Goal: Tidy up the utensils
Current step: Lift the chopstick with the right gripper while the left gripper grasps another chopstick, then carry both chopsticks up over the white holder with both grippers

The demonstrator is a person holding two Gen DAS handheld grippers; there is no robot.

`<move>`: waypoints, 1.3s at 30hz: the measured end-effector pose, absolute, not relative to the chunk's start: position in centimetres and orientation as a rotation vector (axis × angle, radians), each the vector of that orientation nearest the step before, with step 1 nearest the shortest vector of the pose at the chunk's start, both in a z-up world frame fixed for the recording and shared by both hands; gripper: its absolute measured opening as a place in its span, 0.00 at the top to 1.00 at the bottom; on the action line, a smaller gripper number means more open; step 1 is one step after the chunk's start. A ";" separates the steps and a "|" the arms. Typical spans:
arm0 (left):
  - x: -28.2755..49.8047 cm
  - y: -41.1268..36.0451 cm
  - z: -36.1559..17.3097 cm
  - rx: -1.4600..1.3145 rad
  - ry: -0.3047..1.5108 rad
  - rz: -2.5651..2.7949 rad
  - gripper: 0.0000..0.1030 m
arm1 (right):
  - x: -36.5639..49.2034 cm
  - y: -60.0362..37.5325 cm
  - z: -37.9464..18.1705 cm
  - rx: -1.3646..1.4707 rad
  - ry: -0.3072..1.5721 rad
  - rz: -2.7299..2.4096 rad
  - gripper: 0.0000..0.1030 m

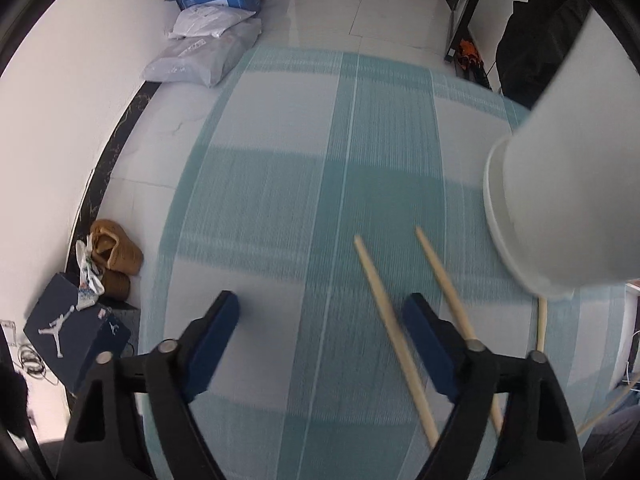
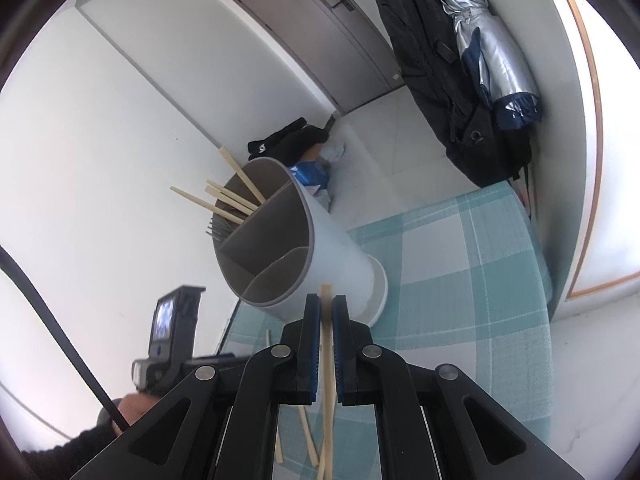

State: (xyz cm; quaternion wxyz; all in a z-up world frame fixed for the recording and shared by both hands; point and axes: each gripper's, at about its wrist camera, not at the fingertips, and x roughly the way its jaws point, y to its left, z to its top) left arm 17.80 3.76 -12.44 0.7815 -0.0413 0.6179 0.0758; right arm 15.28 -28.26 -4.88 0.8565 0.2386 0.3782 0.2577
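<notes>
Under both my tongs lies the teal-and-white checked cloth [image 1: 280, 200]. On it stands the white round divided utensil holder [image 2: 332, 256], at twelve o'clock from my right tongs, with three compartments showing. Four pale wooden chopsticks [image 2: 224, 204] lean out of its far compartment toward ten o'clock, beside some dark metal tines [image 2: 218, 230]. My right tongs [image 2: 326, 312] pinch one wooden chopstick [image 2: 327, 360], long axis twelve-to-six, tip toward the holder. My left tongs [image 1: 320, 312] gape wide; two loose chopsticks [image 1: 384, 312] on the cloth point toward eleven o'clock, one between the fingers, one under the right finger.
</notes>
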 end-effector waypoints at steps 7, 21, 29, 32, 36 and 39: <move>18.8 3.6 -11.8 -0.115 1.311 0.149 0.83 | 15.8 -28.7 -5.1 0.514 0.804 0.528 0.95; 15.4 5.0 -8.0 -0.334 1.107 0.104 1.00 | 15.4 -27.7 -4.2 0.439 0.764 0.522 0.95; 11.2 4.3 -2.7 -0.357 0.891 0.025 1.00 | 13.1 -26.0 -2.6 0.344 0.697 0.518 0.95; 10.1 3.5 -1.3 -0.349 0.838 -0.014 1.00 | 12.5 -25.5 -2.5 0.313 0.690 0.509 0.95; 8.9 2.6 0.3 -0.338 0.792 -0.055 1.00 | 11.7 -25.2 -2.2 0.290 0.678 0.483 0.95; 7.9 1.8 1.4 -0.318 0.773 -0.092 1.00 | 11.1 -25.1 -1.6 0.274 0.650 0.466 0.95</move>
